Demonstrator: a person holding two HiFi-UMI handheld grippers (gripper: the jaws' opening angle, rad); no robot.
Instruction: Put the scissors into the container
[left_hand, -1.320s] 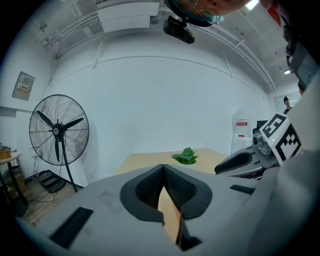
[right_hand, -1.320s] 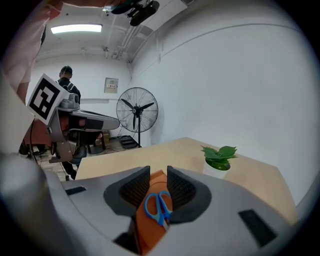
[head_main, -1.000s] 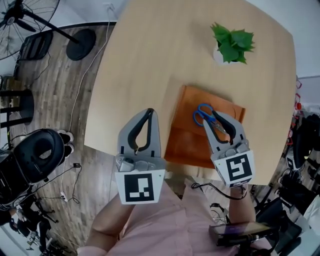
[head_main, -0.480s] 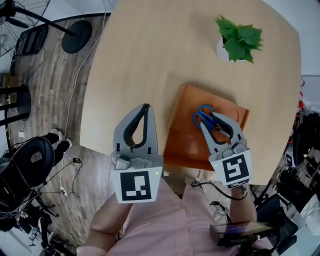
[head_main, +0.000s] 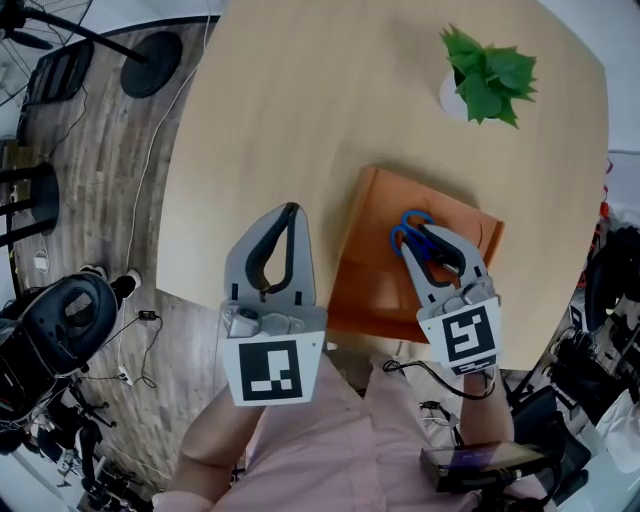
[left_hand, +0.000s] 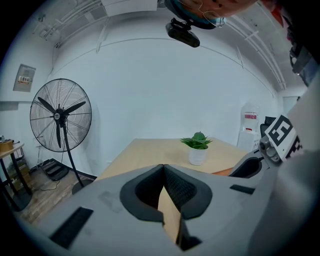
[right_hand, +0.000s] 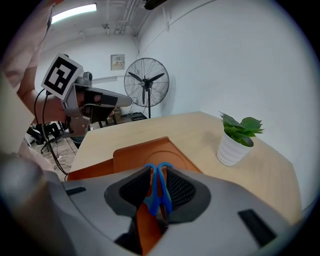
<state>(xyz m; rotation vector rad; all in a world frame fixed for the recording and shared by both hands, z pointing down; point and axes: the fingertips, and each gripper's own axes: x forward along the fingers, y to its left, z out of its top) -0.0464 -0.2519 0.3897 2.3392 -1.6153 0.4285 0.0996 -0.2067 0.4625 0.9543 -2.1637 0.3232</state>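
Observation:
Blue-handled scissors (head_main: 408, 226) are held in my right gripper (head_main: 427, 237), which is shut on them; the handles stick out past the jaw tips. In the right gripper view the scissors (right_hand: 158, 189) stand pinched between the pads, above the orange container (right_hand: 141, 152). This container (head_main: 368, 268) is a shallow orange tray lying on the round wooden table (head_main: 300, 110) near its front edge. My left gripper (head_main: 290, 212) hovers to the left of the tray over the table edge, shut with nothing in it; its jaws meet in the left gripper view (left_hand: 163, 168).
A small potted plant (head_main: 487, 78) in a white pot stands at the table's far right. A standing fan (left_hand: 60, 118) is on the floor to the left, its base (head_main: 150, 74) by the table. Chairs and cables lie on the floor at left.
The head view shifted a little, so the table and tray sit slightly further right. My right gripper keeps the scissors over the tray; my left gripper stays shut beside it.

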